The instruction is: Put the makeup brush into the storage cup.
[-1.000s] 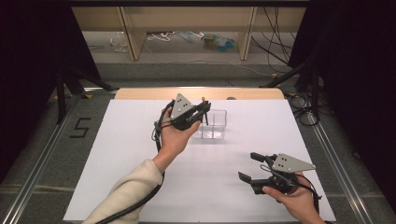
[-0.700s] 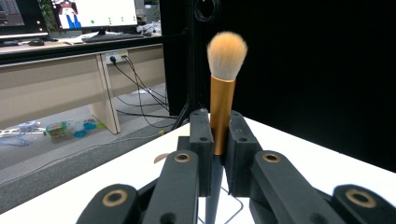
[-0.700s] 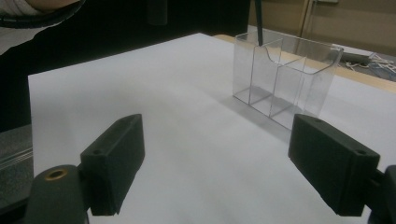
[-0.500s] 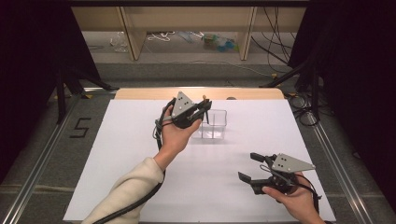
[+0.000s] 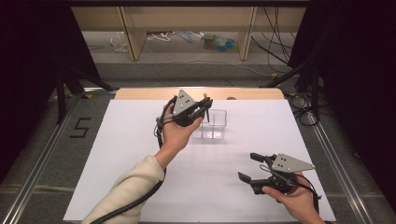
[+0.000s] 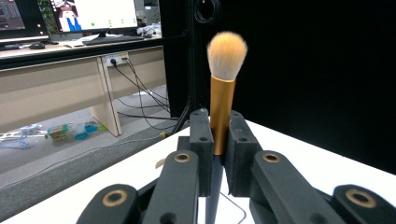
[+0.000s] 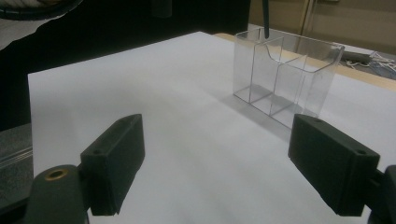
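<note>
Makeup brush sits clamped upright between my left gripper's pads, bristles up, dark handle tip hanging over the clear divided organizer on the white table. To seat it well, I judge I should centre the tip above one compartment, lower straight, then release. My right gripper rests near, jaws wide and empty.

A desk with a white top (a wooden strip shows along its far edge) carries a clear plastic organizer with compartments, standing upright near the far middle.
</note>
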Demonstrator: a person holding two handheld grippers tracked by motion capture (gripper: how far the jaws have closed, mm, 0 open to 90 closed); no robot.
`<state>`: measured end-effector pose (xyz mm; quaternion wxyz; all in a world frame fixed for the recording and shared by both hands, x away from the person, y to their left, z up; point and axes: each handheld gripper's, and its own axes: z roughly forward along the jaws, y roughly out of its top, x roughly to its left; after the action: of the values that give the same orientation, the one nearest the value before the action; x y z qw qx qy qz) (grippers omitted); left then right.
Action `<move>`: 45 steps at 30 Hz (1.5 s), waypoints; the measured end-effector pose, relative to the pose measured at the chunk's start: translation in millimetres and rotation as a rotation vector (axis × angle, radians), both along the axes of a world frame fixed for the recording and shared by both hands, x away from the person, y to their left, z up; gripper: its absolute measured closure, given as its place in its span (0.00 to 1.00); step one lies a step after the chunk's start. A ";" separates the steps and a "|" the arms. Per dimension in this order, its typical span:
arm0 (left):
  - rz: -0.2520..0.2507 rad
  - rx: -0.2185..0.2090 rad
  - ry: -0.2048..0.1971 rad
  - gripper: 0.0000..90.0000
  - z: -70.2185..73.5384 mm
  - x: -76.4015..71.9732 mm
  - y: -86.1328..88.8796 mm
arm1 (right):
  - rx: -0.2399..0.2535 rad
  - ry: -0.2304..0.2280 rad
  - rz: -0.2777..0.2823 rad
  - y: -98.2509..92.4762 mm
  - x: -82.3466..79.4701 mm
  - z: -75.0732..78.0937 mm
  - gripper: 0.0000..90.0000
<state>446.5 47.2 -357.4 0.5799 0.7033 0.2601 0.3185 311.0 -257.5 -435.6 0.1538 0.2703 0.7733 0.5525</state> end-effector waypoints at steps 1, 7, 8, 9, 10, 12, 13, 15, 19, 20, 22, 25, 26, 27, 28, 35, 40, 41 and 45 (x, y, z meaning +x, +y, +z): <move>0.000 0.000 -0.001 0.93 0.1 0.4 -0.2 | 0.000 0.000 0.000 -0.1 0.1 0.0 0.22; 0.002 -0.001 0.000 0.93 0.9 1.7 -1.6 | 0.000 -0.025 0.000 -0.1 1.5 -0.7 0.22; 0.001 0.000 -0.001 0.93 1.2 1.7 -1.9 | -0.001 -0.025 0.001 -0.1 1.5 -0.7 0.22; -0.001 -0.002 0.000 0.93 1.7 1.7 -2.4 | 0.000 -0.025 0.002 -0.1 1.7 -0.8 0.22; -0.002 -0.004 0.000 0.93 2.0 1.7 -2.8 | 0.001 -0.025 0.001 -0.1 1.7 -0.9 0.22; 0.000 -0.005 0.000 0.93 2.7 1.6 -3.2 | 0.001 -0.025 0.001 -0.1 1.7 -0.9 0.22; 0.000 -0.004 0.000 0.93 3.1 1.7 -3.3 | 0.000 -0.025 0.002 -0.1 1.8 -1.0 0.22; 0.001 -0.003 0.000 0.93 3.3 2.0 -3.5 | 0.000 -0.025 0.002 -0.1 1.8 -1.0 0.22; 0.001 -0.004 -0.001 0.93 3.7 3.0 -4.0 | 0.000 -0.026 0.002 -0.1 1.9 -1.0 0.22; 0.001 -0.004 -0.002 0.93 3.7 3.2 -4.0 | 0.000 -0.026 0.002 -0.1 1.9 -1.0 0.22; 0.003 -0.003 -0.002 0.93 3.6 3.7 -4.3 | -0.002 -0.023 0.004 -0.3 1.7 -0.8 0.22; 0.005 -0.001 -0.001 0.93 3.4 4.3 -4.6 | 0.003 -0.017 0.001 -0.1 1.4 -0.7 0.22; 0.005 -0.003 -0.001 0.93 3.2 4.7 -4.8 | 0.000 -0.027 0.001 -0.3 2.0 -1.1 0.22; 0.005 -0.001 0.000 0.93 3.0 5.1 -4.8 | 0.003 -0.018 0.000 -0.2 1.5 -0.7 0.22; 0.005 -0.001 0.000 0.93 2.8 5.4 -4.9 | 0.000 -0.027 0.002 -0.3 1.9 -1.0 0.22; 0.000 0.009 -0.007 0.93 2.2 7.9 -4.3 | -0.001 -0.027 0.003 -0.3 2.1 -1.2 0.22; 0.001 0.010 -0.010 0.93 1.5 9.4 -3.8 | -0.001 -0.027 0.003 -0.2 2.1 -1.3 0.22; 0.002 0.010 -0.010 0.93 1.3 9.6 -3.8 | -0.001 -0.032 0.003 -0.3 2.4 -1.4 0.22; 0.003 0.011 -0.010 0.93 0.3 10.3 -3.8 | -0.002 -0.027 0.004 -0.1 2.0 -1.3 0.22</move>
<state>456.9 43.4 -357.1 0.5768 0.7046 0.2563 0.3243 313.1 -257.6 -436.9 0.1633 0.2613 0.7722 0.5557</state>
